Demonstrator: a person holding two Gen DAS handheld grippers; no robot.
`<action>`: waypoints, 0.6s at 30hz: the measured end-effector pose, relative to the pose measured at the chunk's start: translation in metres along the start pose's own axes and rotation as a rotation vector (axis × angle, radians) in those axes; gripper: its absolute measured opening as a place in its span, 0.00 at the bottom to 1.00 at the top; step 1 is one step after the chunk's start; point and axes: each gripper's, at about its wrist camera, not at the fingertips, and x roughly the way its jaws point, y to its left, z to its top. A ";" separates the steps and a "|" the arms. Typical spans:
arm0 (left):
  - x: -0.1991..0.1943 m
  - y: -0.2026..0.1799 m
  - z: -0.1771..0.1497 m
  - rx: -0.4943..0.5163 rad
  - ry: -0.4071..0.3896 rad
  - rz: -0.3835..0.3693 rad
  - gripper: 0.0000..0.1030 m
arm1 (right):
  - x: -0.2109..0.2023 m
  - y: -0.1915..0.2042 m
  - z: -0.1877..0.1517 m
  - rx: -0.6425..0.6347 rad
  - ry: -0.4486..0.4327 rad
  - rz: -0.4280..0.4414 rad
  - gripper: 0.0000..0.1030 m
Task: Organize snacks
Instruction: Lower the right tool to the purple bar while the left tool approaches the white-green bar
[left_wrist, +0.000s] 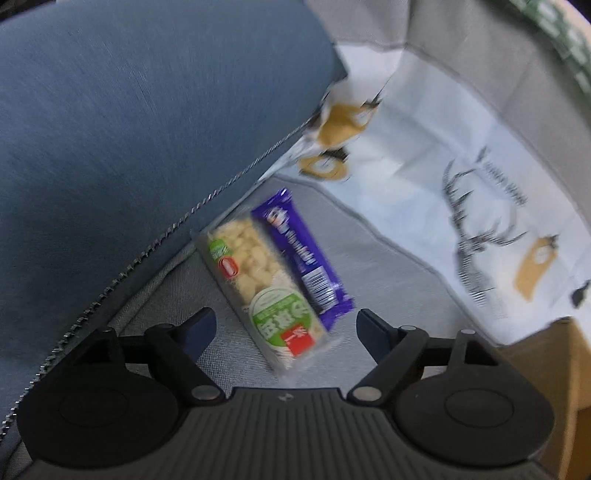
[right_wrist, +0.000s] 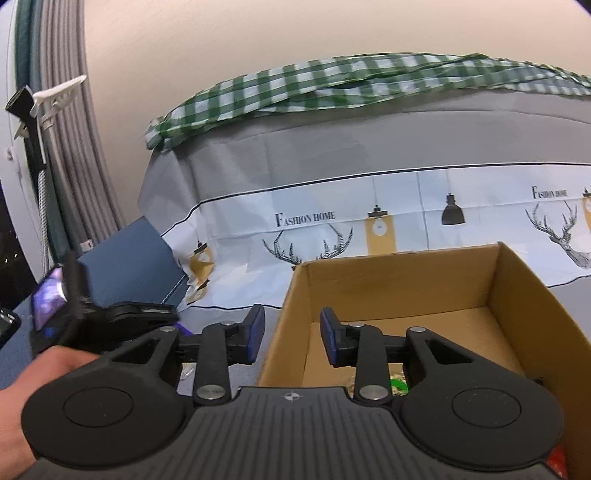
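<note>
1. While I look down, my left claw (left_wrist: 284, 328) stands wide open over two snacks and grips nothing.
2. They lie side by side on the grey cloth (left_wrist: 369, 258): a clear nut bar (left_wrist: 258, 291) and a purple bar (left_wrist: 301, 258).
3. Both look light, stiff and slippery, so I would pinch across the middle.
4. My right claw (right_wrist: 291, 334) is part open and empty above the cardboard box (right_wrist: 517, 280).

Two snack bars lie flat, touching — clear-wrapped puffed bar (left_wrist: 258, 291), purple bar (left_wrist: 301, 254) — near cardboard box (right_wrist: 524, 288).
</note>
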 end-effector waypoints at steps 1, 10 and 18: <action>0.005 -0.002 -0.001 0.007 0.010 0.026 0.84 | 0.003 0.001 0.000 -0.003 0.005 0.000 0.35; 0.003 0.002 -0.007 0.035 0.037 0.029 0.46 | 0.014 0.011 0.001 -0.002 0.020 0.011 0.35; -0.029 0.039 -0.021 -0.040 0.129 0.015 0.40 | 0.016 0.028 0.000 -0.037 0.027 0.048 0.28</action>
